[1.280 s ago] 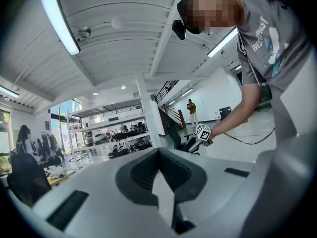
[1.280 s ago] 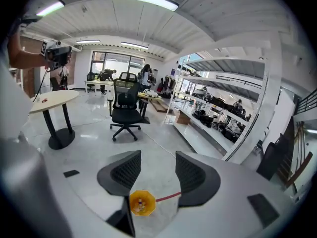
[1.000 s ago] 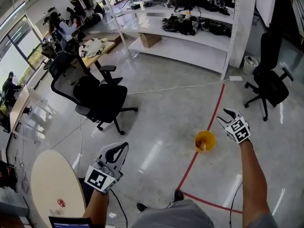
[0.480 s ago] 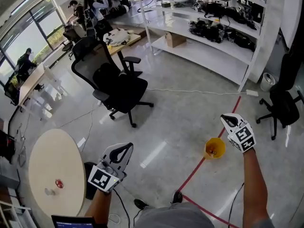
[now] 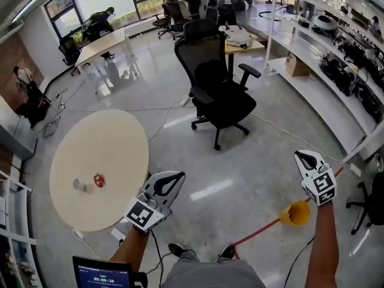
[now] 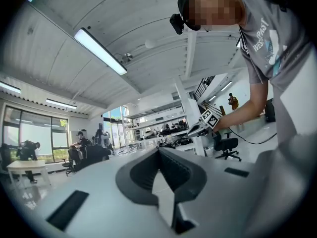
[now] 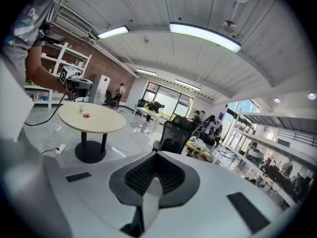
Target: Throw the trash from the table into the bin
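The red trash piece (image 5: 99, 180) and a small pale piece (image 5: 79, 185) lie side by side on the round table (image 5: 114, 143). The yellow bin (image 5: 294, 213) stands on the floor, well apart. The left gripper (image 5: 171, 181) and the right gripper (image 5: 306, 159) have jaws pressed together, both empty

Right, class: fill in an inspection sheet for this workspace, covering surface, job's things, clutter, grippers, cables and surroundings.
Surface: round table, pale top.
Job's things: red scrap and pale scrap side by side near the table's edge; orange bin on the floor by the red line.
Clutter: nothing seen.
Grippers: left gripper and right gripper both shut and empty, above the floor.
Cables: power strip on the floor by the table; white cable across the floor.
Surroundings: black chair, shelves, desks and people by the windows.
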The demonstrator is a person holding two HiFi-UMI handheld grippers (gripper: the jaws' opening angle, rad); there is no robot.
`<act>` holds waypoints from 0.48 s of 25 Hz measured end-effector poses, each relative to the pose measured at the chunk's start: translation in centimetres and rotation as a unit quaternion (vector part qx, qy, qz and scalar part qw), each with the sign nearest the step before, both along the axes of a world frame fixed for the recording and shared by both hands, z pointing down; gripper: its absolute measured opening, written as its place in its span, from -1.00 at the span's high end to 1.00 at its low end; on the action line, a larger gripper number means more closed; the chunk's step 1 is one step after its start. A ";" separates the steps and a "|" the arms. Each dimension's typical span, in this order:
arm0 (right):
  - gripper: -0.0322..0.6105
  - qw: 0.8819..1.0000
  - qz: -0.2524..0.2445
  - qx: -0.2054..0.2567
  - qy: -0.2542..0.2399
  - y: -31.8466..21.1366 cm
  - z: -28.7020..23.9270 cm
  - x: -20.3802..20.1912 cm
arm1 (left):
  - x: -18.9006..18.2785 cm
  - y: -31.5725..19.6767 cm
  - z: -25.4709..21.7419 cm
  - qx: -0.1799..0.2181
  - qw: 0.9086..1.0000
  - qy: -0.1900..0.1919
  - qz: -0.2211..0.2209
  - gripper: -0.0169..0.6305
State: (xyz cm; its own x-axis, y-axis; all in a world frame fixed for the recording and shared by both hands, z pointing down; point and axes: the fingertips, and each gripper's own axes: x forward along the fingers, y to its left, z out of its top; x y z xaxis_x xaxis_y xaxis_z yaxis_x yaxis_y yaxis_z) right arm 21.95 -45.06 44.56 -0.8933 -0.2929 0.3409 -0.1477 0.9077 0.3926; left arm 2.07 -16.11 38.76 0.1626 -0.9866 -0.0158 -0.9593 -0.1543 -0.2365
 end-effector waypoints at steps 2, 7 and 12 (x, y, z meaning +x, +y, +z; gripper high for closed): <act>0.88 1.000 -0.025 0.005 -0.002 3.1 -0.6 -4.1 | -2.6 3.3 -0.1 0.008 1.000 -0.001 -0.018 0.82; 0.88 0.995 -0.095 0.026 -0.015 12.0 -4.0 -15.5 | -10.9 12.2 -2.2 0.025 0.996 0.005 -0.086 0.82; 0.88 0.987 -0.154 0.034 -0.017 21.5 -6.4 -27.0 | -20.5 22.2 -3.4 0.018 0.987 0.008 -0.160 0.82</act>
State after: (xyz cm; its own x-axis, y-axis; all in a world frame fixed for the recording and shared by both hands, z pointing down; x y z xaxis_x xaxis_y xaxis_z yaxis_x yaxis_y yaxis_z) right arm -5.02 -23.58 38.17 -0.9541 -0.0267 0.2984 0.1174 0.8830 0.4544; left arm -18.39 6.06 35.39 -0.1579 -0.9861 -0.0513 -0.9613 0.1654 -0.2204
